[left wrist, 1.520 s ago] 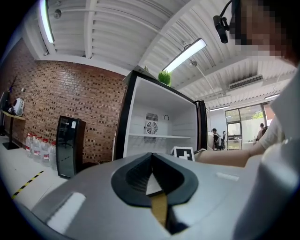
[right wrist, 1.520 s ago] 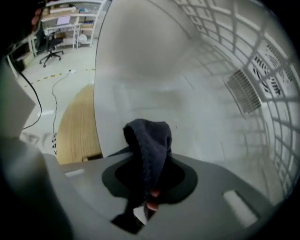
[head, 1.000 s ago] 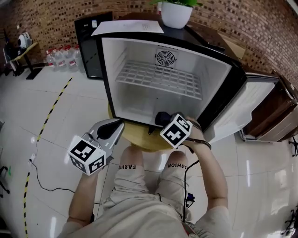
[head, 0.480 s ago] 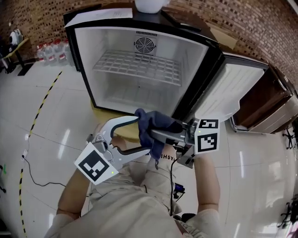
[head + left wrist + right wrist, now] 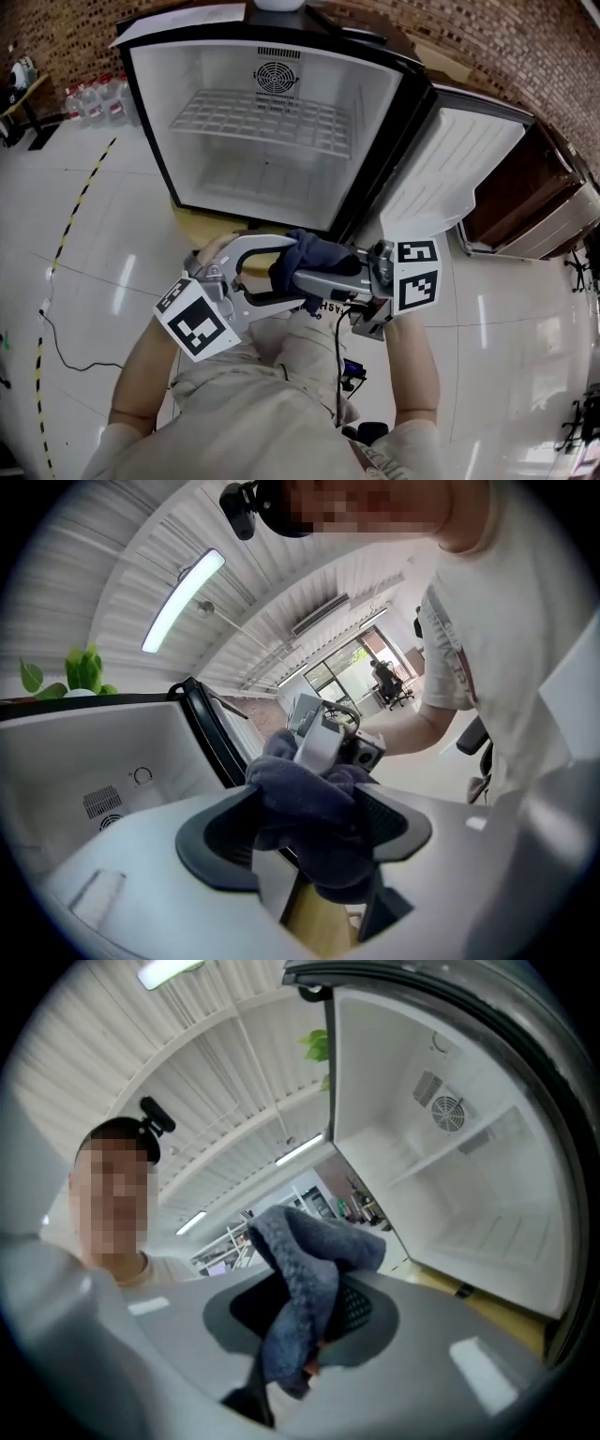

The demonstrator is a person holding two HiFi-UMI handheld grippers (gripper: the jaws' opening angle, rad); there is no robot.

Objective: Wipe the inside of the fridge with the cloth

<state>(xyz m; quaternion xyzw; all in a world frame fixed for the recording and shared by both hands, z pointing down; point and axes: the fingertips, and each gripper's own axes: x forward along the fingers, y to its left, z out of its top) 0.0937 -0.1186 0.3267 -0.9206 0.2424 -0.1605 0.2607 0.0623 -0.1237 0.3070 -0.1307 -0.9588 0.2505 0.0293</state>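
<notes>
Cloth held in front of the open fridge, between both grippers

In the lower centre of the head view, the right gripper [image 5: 300, 279] is clamped on the dark blue fleecy cloth [image 5: 314, 255]. The left gripper [image 5: 292, 272] has just spread its jaws wide, and they stand on either side of the same bundle, not squeezing it. The small black fridge with a white inside [image 5: 375, 122] fills the upper middle, its door [image 5: 450, 178] swung out to the right.

Fuzzy, matt dark-blue cloth [image 5: 314, 258], thick nap. Smooth white plastic lining the fridge [image 5: 375, 122], white-coated wire shelf [image 5: 262, 117]. Glossy, reflective floor tiles [image 5: 94, 234]; rough brick wall [image 5: 534, 56] behind.
</notes>
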